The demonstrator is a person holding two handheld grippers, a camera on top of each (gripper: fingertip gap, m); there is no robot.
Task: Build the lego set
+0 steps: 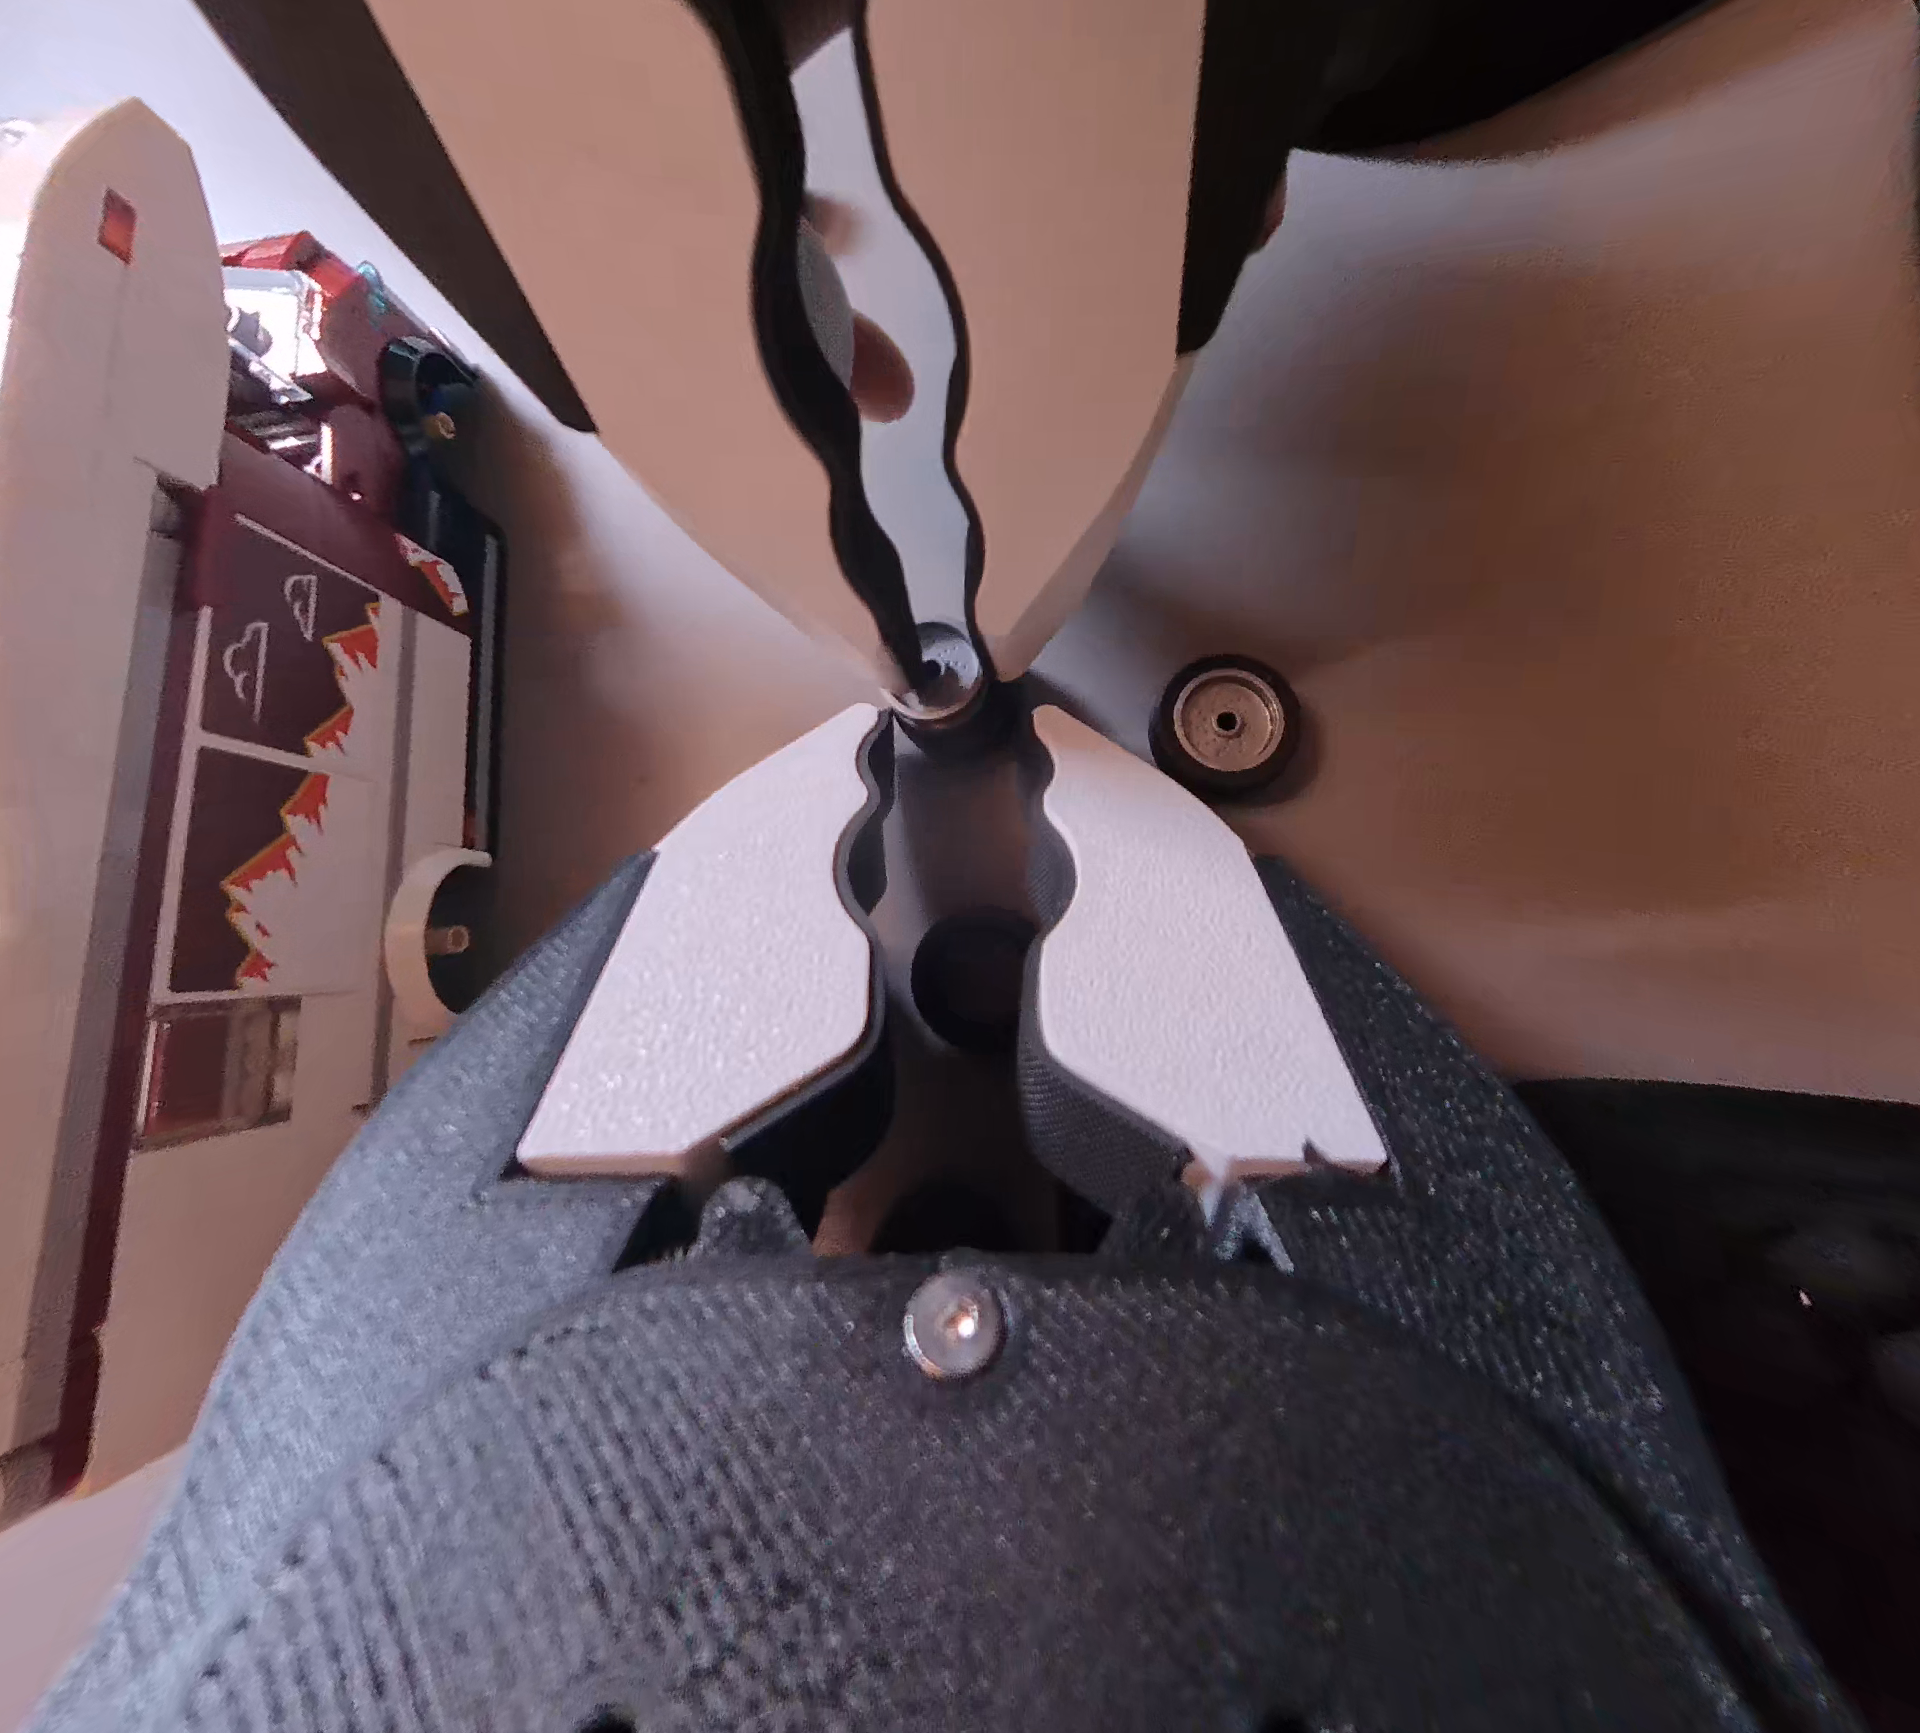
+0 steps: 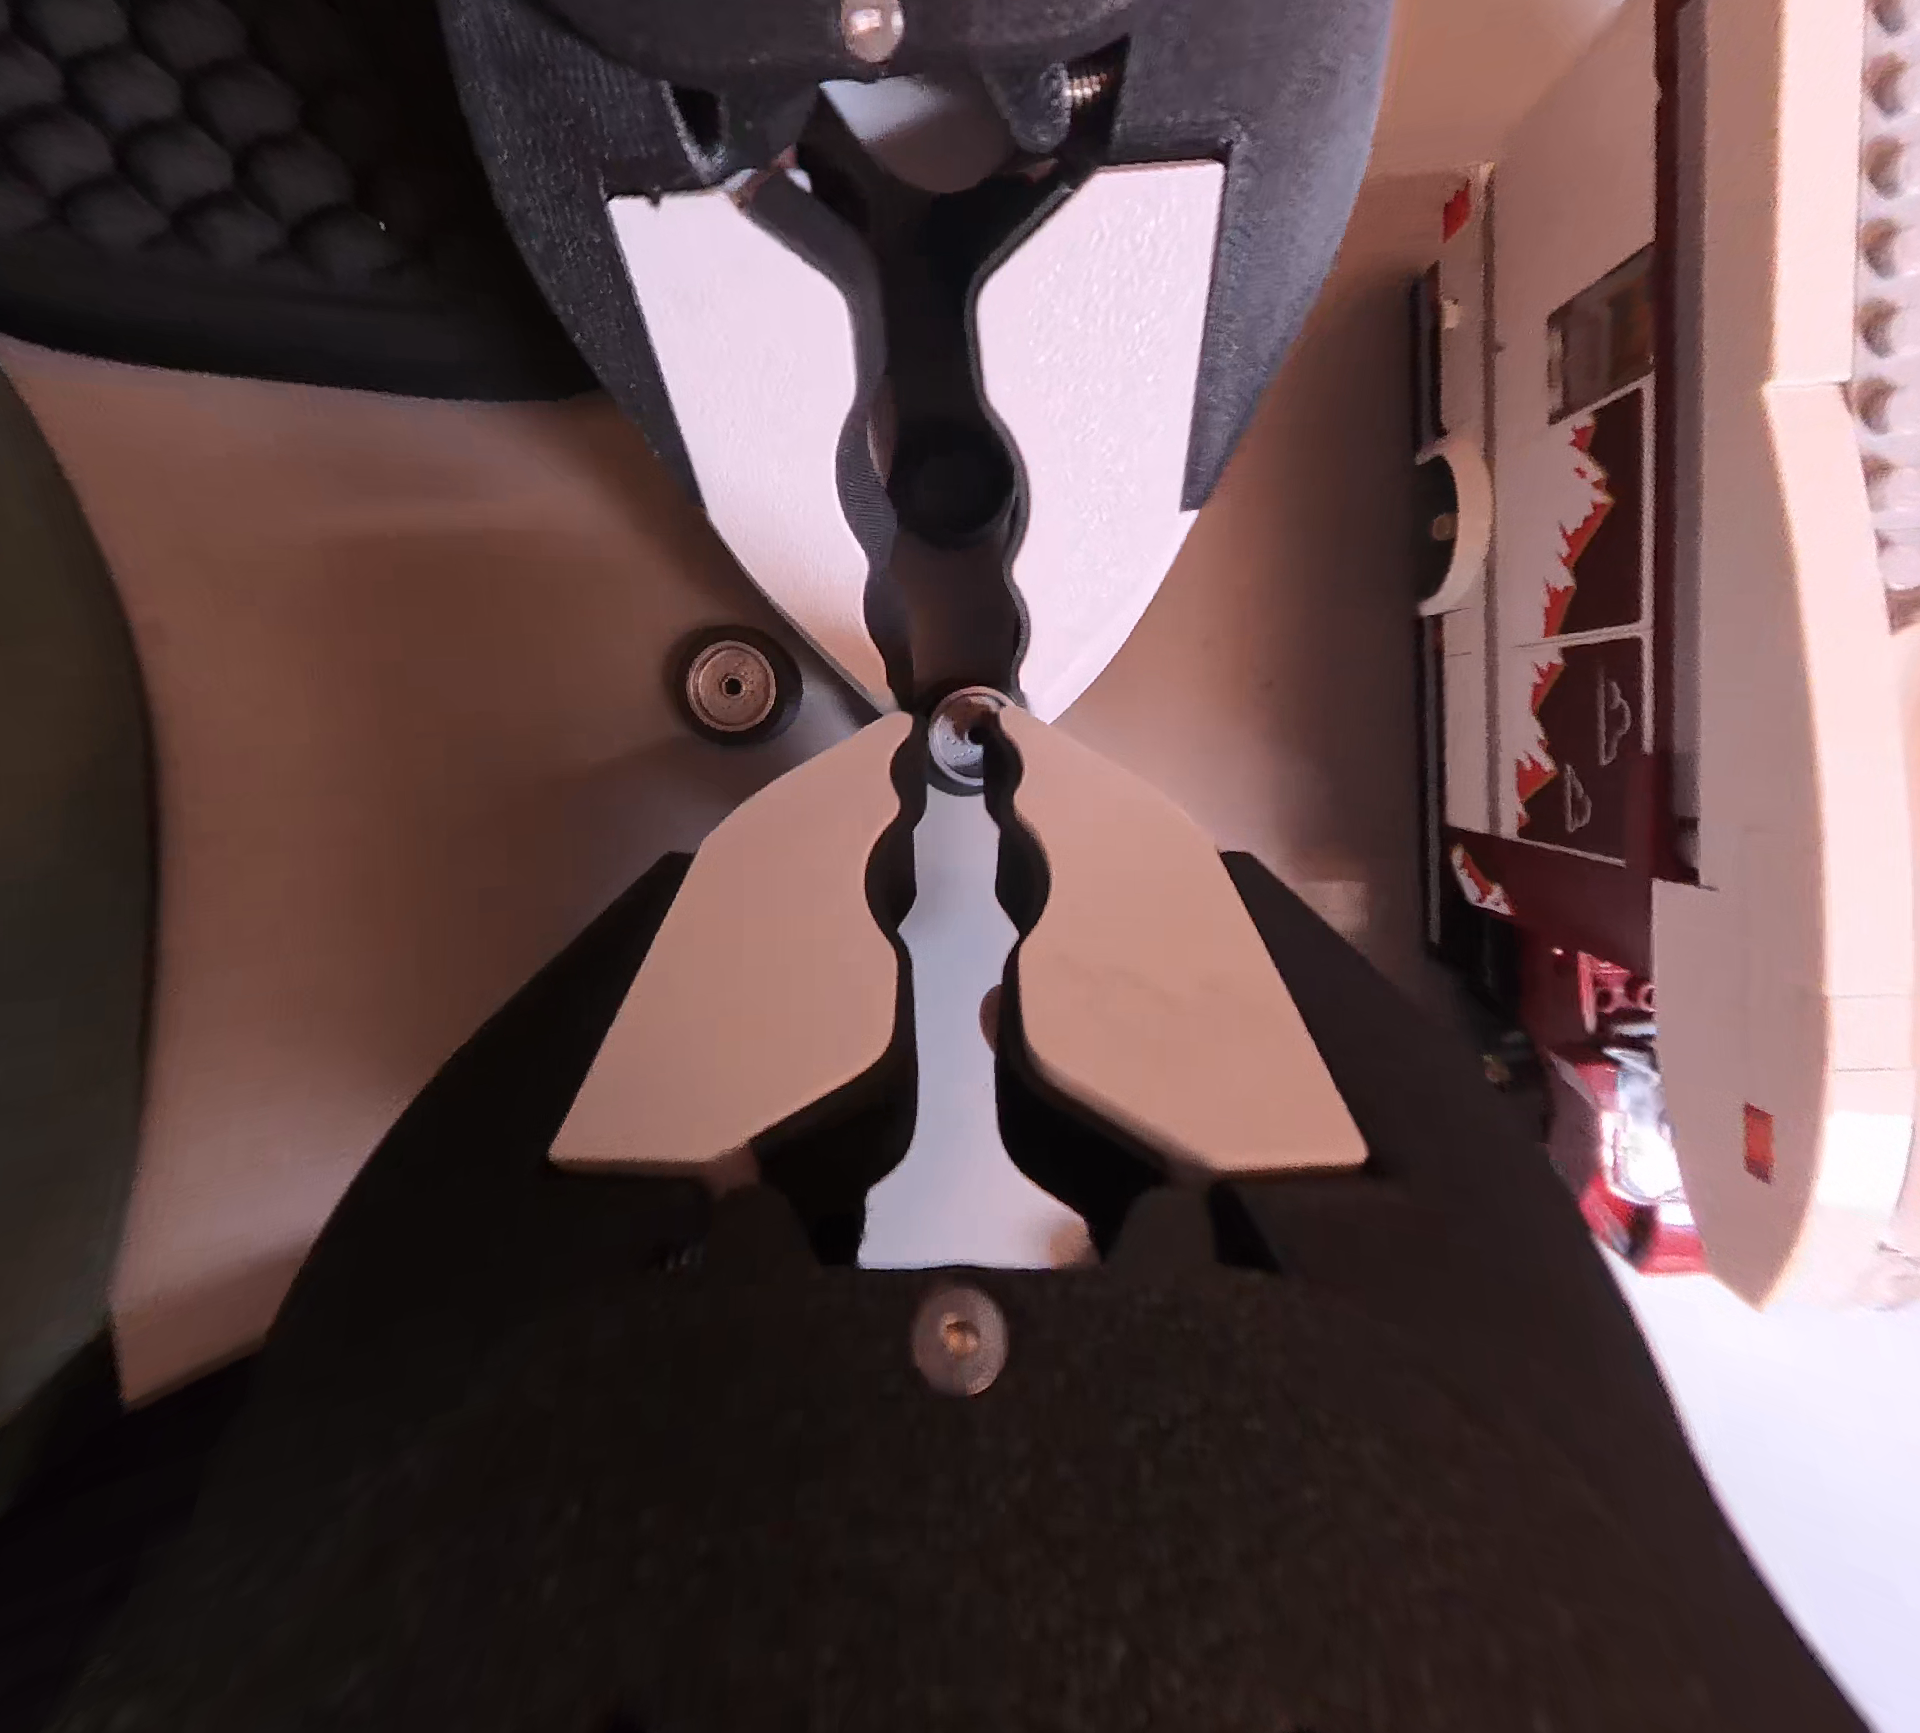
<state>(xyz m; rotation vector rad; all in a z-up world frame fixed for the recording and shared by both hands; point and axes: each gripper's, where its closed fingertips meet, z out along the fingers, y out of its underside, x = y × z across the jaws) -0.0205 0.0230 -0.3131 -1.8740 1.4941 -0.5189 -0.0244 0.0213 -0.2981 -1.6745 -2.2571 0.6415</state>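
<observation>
Table: a pale surface [image 1: 1558, 644] under everything, with its edges cut off in both views.
Toy truck: a brick-built, dark red and white truck [image 1: 281, 748] with flame markings lies on its side near the grippers. It is cropped by the frame and its far end is blurred. One wheel arch shows a bare axle pin.
Left gripper: its jaws [image 1: 961, 722] are spread a little, and the tips press on the black tyre of the held wheel from both sides. The pad faces are in shadow.
Right gripper: it [image 2: 956, 733] meets the left one tip to tip. Its jaws stand narrower and pinch the grey hub of the same wheel. One tip covers the hub's centre hole, so the exact contact is hard to make out.
Spare wheel: a black tyre with a grey hub [image 1: 1226, 724] lies flat on the table just beside the meeting tips, touching neither gripper.
Held wheel: this small wheel [image 1: 940, 681] is caught between all four fingertips and mostly hidden by them. Whether it rests on the table cannot be told.
</observation>
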